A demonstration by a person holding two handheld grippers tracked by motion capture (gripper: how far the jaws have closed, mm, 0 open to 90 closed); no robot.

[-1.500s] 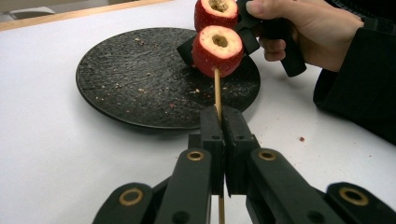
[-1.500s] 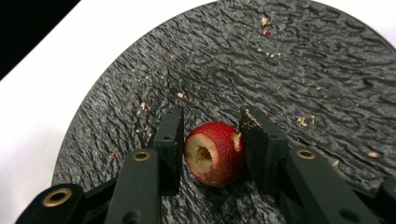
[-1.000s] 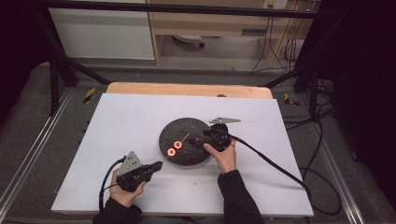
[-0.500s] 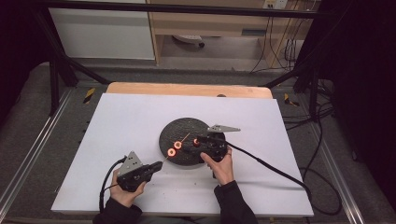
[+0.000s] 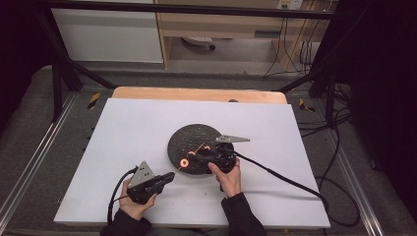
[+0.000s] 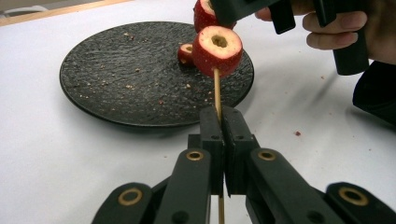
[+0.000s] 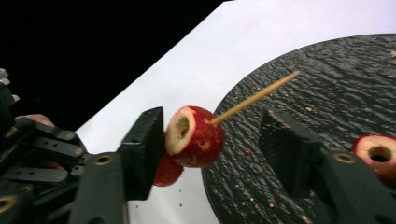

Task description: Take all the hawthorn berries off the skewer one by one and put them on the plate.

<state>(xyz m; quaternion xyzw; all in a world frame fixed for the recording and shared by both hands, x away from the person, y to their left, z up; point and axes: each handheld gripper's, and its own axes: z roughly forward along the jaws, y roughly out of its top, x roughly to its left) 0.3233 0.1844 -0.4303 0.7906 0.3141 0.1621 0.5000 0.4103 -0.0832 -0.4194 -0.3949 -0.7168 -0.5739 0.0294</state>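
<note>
My left gripper (image 6: 223, 140) — jaws pressed on skewer (image 6: 216, 93) carrying two cored red fruits (image 6: 217, 49), at the black plate's (image 6: 140, 70) near edge. My right gripper (image 7: 210, 144) — spread around the upper fruit; another cored fruit (image 7: 379, 156) on the plate, white tabletop (image 5: 128, 128) beneath

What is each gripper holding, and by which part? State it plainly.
The left gripper is shut on the wooden skewer, clamping its bare lower shaft below the threaded fruit piece. The right gripper is open around that fruit, holding nothing.
</note>
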